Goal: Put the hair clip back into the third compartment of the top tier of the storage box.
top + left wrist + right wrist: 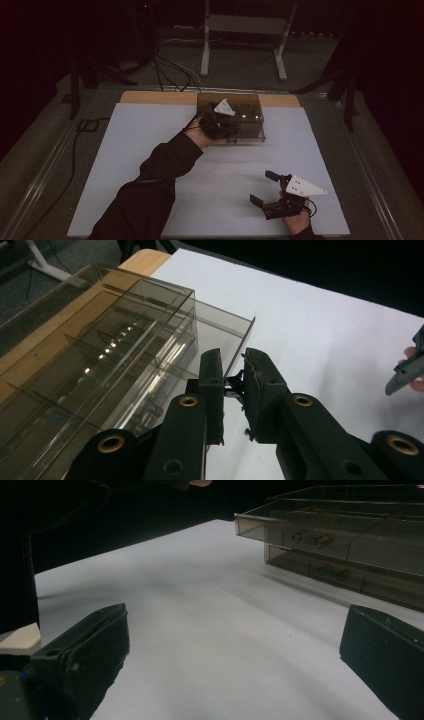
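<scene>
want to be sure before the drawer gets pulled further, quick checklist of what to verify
1. Left tool shut on the drawer front: ok, jaws nearly together with something small and dark pinched between them.
2. Drawer partly out of the box: ok.
3. White mat ahead of the drawer free: ok.
4. Right tool open and apart from the box: ok.
5. Box held against sliding: not ok, nothing braces it.
6. Drawer contents loose: cannot tell.
</scene>
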